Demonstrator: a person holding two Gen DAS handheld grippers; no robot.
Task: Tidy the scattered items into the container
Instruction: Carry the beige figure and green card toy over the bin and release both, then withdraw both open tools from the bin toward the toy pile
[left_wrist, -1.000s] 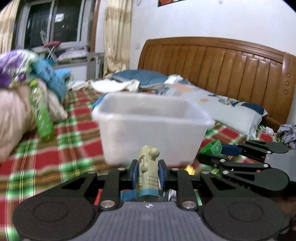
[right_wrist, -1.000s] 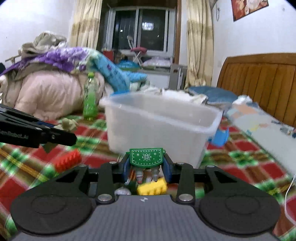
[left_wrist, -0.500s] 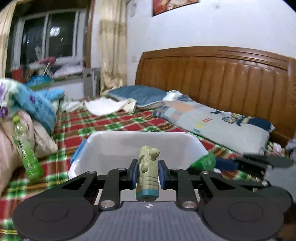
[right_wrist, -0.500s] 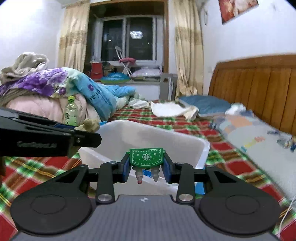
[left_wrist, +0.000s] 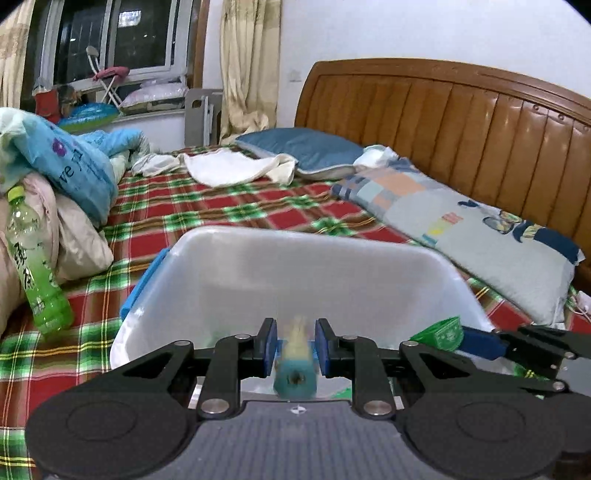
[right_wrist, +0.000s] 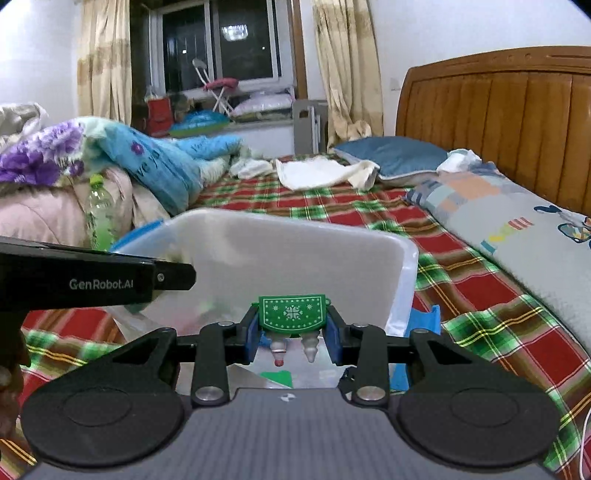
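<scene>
A translucent white plastic bin (left_wrist: 303, 258) with blue handles stands on the plaid bed; it also shows in the right wrist view (right_wrist: 280, 254). My left gripper (left_wrist: 295, 350) hangs over the bin with its jaws parted, and a beige and teal toy figure (left_wrist: 295, 363), blurred, is dropping between the pads. My right gripper (right_wrist: 292, 338) is shut on a green snowflake toy piece (right_wrist: 292, 314) above the bin's near rim. That piece also shows at the right of the left wrist view (left_wrist: 441, 334).
A green drink bottle (left_wrist: 35, 273) leans on piled quilts (left_wrist: 62, 173) at the left. Pillows (left_wrist: 454, 225) and a wooden headboard (left_wrist: 461, 125) lie to the right. The left gripper's arm (right_wrist: 92, 282) crosses the left of the right wrist view. A white cloth (left_wrist: 229, 168) lies beyond the bin.
Both grippers rose from bed level to above the bin. My left gripper has opened and the toy figure is slipping down out of its pads. My right gripper still holds the green piece.
</scene>
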